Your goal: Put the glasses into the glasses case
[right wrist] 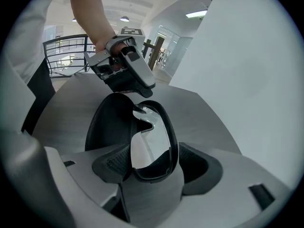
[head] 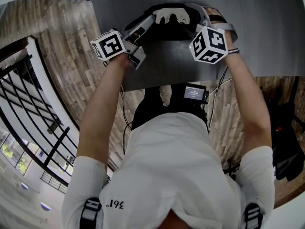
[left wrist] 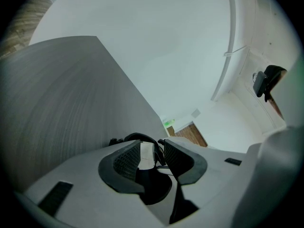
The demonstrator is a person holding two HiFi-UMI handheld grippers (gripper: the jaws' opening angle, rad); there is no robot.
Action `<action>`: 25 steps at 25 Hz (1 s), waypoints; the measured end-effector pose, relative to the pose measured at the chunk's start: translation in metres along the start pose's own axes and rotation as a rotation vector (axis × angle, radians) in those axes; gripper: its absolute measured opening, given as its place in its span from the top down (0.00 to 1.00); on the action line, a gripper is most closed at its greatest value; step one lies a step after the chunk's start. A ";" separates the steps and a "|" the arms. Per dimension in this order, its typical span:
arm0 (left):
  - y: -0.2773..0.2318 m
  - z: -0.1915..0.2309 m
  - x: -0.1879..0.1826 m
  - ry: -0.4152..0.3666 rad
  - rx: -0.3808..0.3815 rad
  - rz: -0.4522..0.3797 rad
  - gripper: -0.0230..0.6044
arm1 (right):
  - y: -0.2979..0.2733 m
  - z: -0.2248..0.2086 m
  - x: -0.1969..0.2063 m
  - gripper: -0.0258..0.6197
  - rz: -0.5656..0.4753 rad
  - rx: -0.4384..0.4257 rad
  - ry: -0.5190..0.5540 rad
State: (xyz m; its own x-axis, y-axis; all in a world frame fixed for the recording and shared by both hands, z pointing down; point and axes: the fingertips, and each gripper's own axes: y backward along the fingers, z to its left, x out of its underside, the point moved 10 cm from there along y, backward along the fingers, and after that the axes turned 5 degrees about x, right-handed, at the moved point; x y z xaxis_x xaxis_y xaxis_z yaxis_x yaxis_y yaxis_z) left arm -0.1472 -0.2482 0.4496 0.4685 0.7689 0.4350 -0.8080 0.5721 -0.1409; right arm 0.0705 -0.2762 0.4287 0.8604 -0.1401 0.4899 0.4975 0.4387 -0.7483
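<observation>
The glasses point(head: 174, 15), black-framed with clear lenses, hang just above the grey table point(head: 267, 27) between my two grippers. My right gripper point(right wrist: 154, 164) is shut on their near end point(right wrist: 149, 141), with the frame between both pads. Behind them the black glasses case point(right wrist: 102, 122) stands open, its lid upright. My left gripper point(left wrist: 152, 158) is shut on a black-rimmed pale piece point(left wrist: 146, 155), which looks like the glasses' other end. In the right gripper view the left gripper point(right wrist: 126, 72) comes down onto the tops of the glasses and case. The case's inside is mostly hidden.
The table's front edge point(head: 157, 82) runs close to the person's body, with wooden floor point(head: 66, 80) below. A black railing point(head: 28, 104) stands at the left. A small screen device point(head: 194, 92) hangs at the person's chest. Bare tabletop point(left wrist: 57, 103) stretches left of the left gripper.
</observation>
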 end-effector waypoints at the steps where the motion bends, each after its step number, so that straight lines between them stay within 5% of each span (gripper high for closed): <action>1: -0.002 -0.001 0.001 0.001 0.001 0.004 0.70 | 0.000 -0.001 0.000 0.51 0.004 -0.006 0.001; 11: -0.002 -0.001 0.002 -0.004 -0.005 0.023 0.70 | 0.003 0.003 0.007 0.40 0.029 -0.088 -0.081; 17: 0.001 -0.005 -0.001 -0.080 -0.045 0.098 0.70 | 0.017 -0.007 0.014 0.36 0.001 -0.093 -0.208; 21: 0.002 -0.009 -0.006 -0.159 -0.109 0.209 0.70 | 0.037 -0.009 0.026 0.37 0.019 -0.120 -0.468; 25: -0.004 -0.009 -0.005 -0.155 -0.132 0.276 0.70 | 0.039 -0.006 0.042 0.37 0.047 -0.268 -0.837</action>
State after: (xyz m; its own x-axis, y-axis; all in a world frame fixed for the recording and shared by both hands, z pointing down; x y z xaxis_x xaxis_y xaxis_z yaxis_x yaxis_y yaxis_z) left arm -0.1435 -0.2518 0.4397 0.1701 0.8531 0.4932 -0.8390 0.3879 -0.3815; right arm 0.1269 -0.2708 0.4177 0.5701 0.6154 0.5444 0.5634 0.1895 -0.8042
